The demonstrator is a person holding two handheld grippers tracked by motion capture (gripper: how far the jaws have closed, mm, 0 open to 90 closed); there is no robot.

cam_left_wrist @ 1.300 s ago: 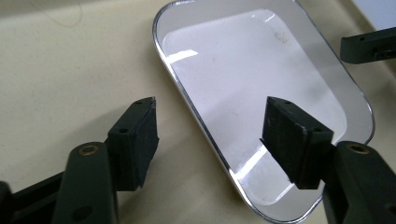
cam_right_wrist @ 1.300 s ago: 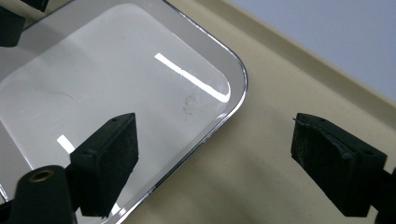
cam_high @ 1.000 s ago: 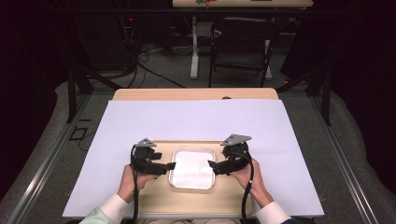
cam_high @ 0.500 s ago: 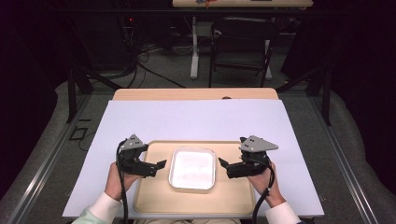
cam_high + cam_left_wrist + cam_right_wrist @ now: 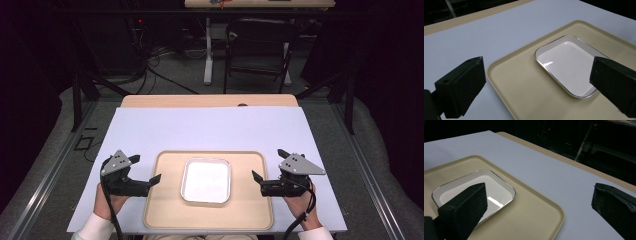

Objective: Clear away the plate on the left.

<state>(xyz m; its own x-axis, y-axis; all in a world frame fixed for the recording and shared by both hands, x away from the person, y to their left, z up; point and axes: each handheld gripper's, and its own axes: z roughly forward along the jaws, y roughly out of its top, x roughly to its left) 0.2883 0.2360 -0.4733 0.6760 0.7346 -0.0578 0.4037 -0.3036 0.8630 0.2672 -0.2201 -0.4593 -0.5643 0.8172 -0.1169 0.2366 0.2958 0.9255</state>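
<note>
A shallow white dish (image 5: 206,181) with a thin metal rim lies in the middle of a beige tray (image 5: 165,210) at the table's near edge. My left gripper (image 5: 146,169) hovers over the tray's left rim, pointing at the dish. Its jaws have just been opening and stand wide with nothing between them. My right gripper (image 5: 269,165) mirrors it at the tray's right rim, also open and empty. The left gripper view looks across the tray (image 5: 524,90) to the dish (image 5: 566,65). In the right gripper view the dish (image 5: 499,190) sits partly behind the left jaw.
A pale sheet (image 5: 210,130) covers the table, and a strip of bare wood (image 5: 210,101) runs along its far edge. Behind the table stand a dark chair (image 5: 257,45) and a desk leg, with cables on the floor.
Both grippers have drawn back from the sides of the dish, the left one leftward and the right one rightward, out to the tray's rims. The dish has stayed in place.
</note>
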